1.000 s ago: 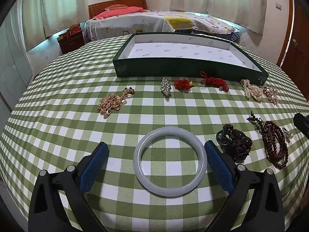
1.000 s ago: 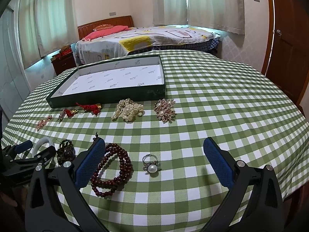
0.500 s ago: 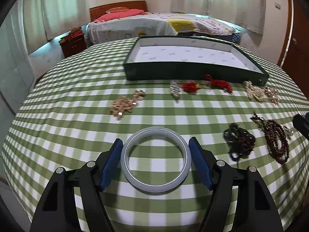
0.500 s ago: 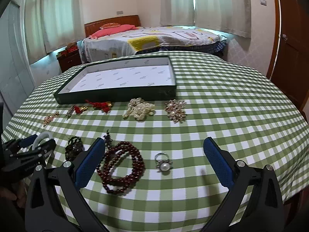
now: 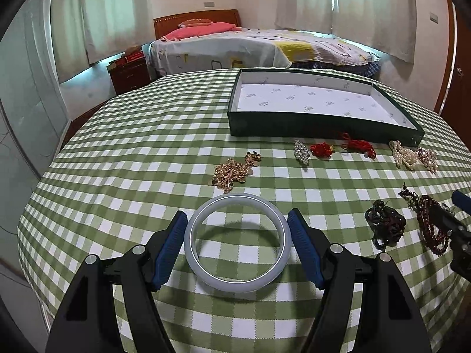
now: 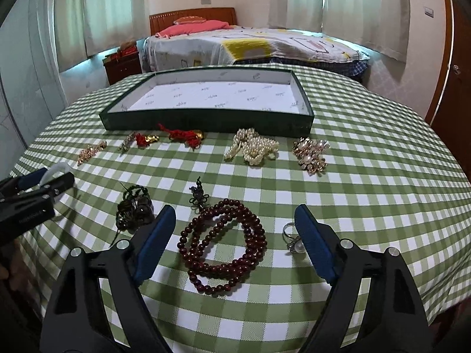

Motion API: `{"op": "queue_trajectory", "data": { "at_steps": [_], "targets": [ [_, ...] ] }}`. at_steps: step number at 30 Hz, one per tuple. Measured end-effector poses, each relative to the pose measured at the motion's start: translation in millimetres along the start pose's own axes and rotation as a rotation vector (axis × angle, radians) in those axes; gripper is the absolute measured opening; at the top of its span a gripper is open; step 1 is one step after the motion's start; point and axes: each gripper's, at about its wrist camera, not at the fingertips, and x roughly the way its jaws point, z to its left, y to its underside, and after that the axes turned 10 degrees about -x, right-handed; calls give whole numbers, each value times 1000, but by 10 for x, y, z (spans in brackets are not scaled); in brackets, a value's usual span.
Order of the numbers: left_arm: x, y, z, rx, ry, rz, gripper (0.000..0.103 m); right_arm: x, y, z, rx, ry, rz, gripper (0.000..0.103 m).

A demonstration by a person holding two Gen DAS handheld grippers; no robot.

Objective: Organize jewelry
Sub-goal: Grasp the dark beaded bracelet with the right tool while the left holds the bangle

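A pale jade bangle [image 5: 238,285] hangs just above the green checked cloth, casting a shadow, with my left gripper [image 5: 236,213] shut on its two sides. In the right wrist view the left gripper [image 6: 44,185] shows at the far left with the bangle's white edge [image 6: 57,169] in it. My right gripper [image 6: 235,207] hovers low over a dark red bead necklace [image 6: 253,220]. Its jaws are closing, the beads lie between them, and the pads do not touch them. A pearl ring [image 6: 294,242] lies against the inside of the right finger.
A shallow green tray [image 6: 206,117] with a white floor stands at the back. In front of it lie a pearl strand [image 6: 253,148], a pearl brooch [image 6: 312,153], red knots [image 6: 185,133], and a gold piece [image 5: 232,172]. A dark bracelet [image 6: 134,206] sits beside the right gripper's left finger.
My left gripper closed on the bangle and raised it off the cloth. My right gripper shifted left over the bead necklace and its jaws narrowed.
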Motion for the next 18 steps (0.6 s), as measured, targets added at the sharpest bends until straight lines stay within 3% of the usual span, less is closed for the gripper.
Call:
{"op": "queue_trajectory", "data": {
  "at_steps": [8,14,18],
  "targets": [
    [-5,19,4,0,-3,5,68,76,-7,61,-45,21,20,82],
    [3,26,3,1,-3,7,68,94,-16,37,-37,-11,18,81],
    [20,33,-2,2,-2,11,68,145,-7,53,-42,-28,43,70]
  ]
}}
